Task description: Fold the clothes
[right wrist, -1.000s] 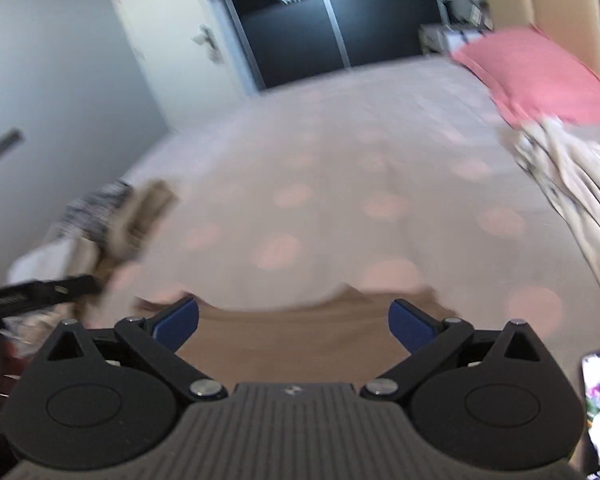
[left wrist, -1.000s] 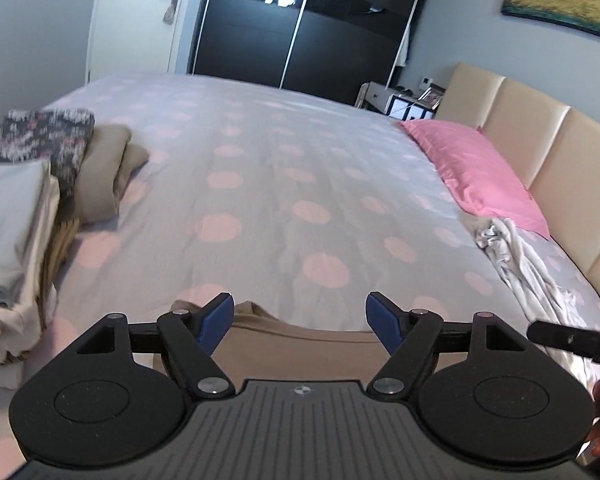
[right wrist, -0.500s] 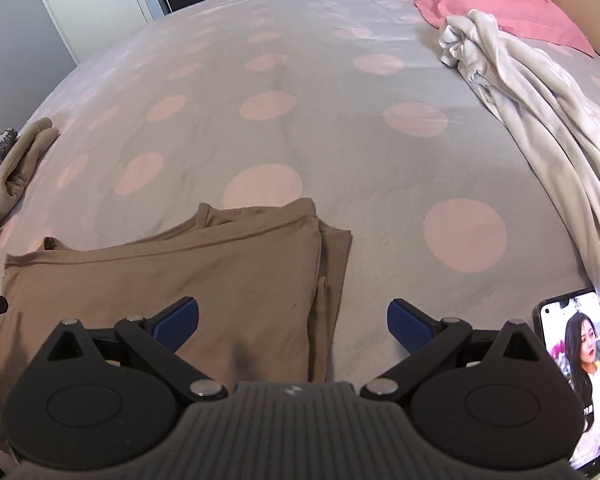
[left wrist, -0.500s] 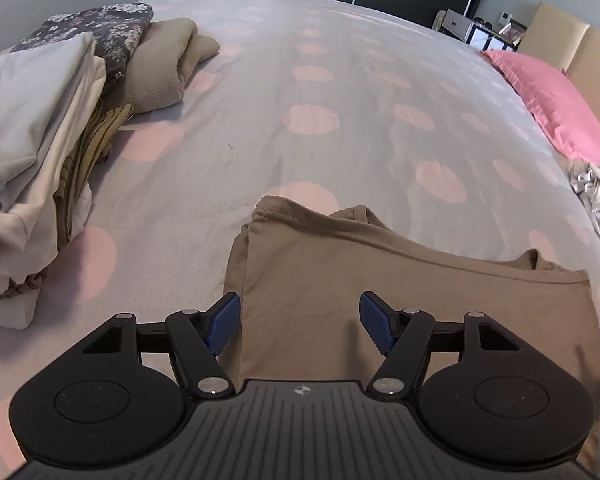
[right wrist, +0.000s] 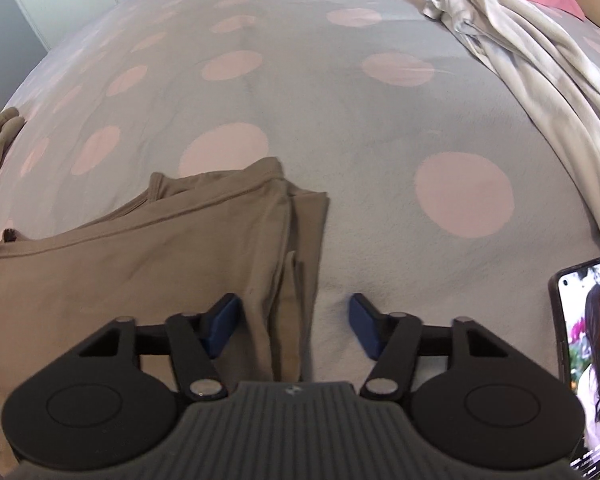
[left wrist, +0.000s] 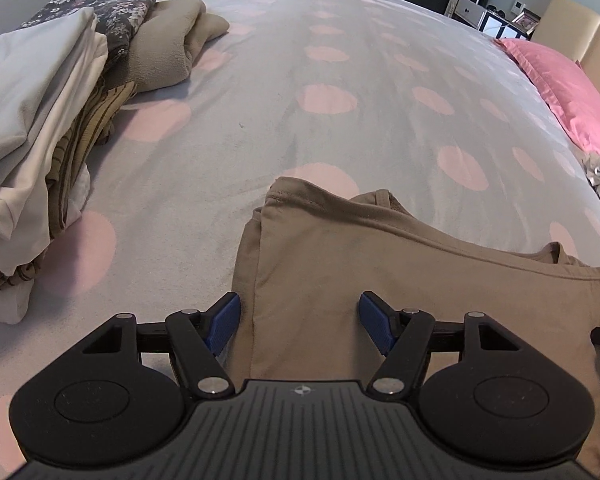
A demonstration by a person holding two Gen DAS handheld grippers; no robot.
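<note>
A: What lies on the bed (left wrist: pixel 260 128)?

B: A tan shirt (left wrist: pixel 400 280), folded flat on the grey cover with pink dots. In the left wrist view it fills the lower centre and lower right of the frame; in the right wrist view the shirt (right wrist: pixel 140 264) fills the lower left. Several layers are stacked, with stitched hems showing along the far edge.

A: Which way does it run?

B: Its long axis runs across both frames, side to side. One short folded end sits at the centre of the left view, the other at the centre of the right view.

A: And the grippers?

B: The left gripper (left wrist: pixel 300 322) has its jaws wide, straddling the shirt's left end. One blue pad (left wrist: pixel 224 322) is over the bare cover just beside the edge, the other over the cloth. I cannot tell whether the tips touch the fabric. The right gripper (right wrist: pixel 292 326) is closing, its jaws at a middling gap around the shirt's right end. The pads do not press on the cloth.

A: Anything else nearby?

B: A pile of folded clothes (left wrist: pixel 40 140) at the upper left, a pink pillow (left wrist: pixel 568 92) at the upper right, a crumpled white garment (right wrist: pixel 520 48) and a lit phone (right wrist: pixel 588 360) at the right edge.
</note>
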